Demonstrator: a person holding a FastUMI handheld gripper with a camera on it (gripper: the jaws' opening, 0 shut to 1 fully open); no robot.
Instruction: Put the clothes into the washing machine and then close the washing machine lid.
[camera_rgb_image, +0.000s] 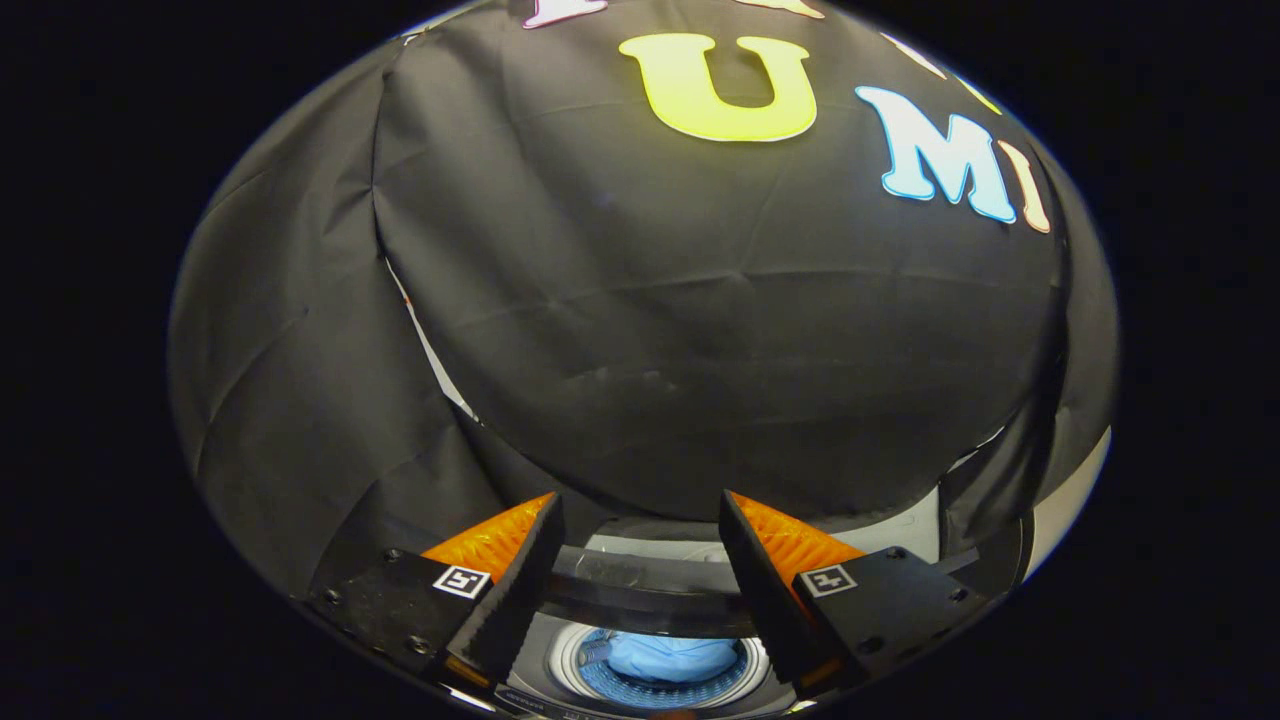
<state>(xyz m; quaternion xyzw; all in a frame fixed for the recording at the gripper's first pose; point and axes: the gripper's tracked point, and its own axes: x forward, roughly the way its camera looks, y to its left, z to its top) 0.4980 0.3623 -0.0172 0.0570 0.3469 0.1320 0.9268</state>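
My claw (640, 560) was open, with nothing between its fingers. Each finger had a small white square (461, 581) on it, with a black shape drawn inside.

Below and between the fingers was the washing machine (560, 665). Its round tub (660, 668) was shiny silver at the rim, and the inside looked blue with lots of little dots. The clothes (672, 657) in the tub were light blue, all one colour, with no stripes or pictures.

The lid (645, 590) stood up behind the tub. It was dark and see-through, like smoky glass, with a black edge.

Past the fingers hung a black cloth (700, 330) with soft folds. A little white (905, 528) showed under it.
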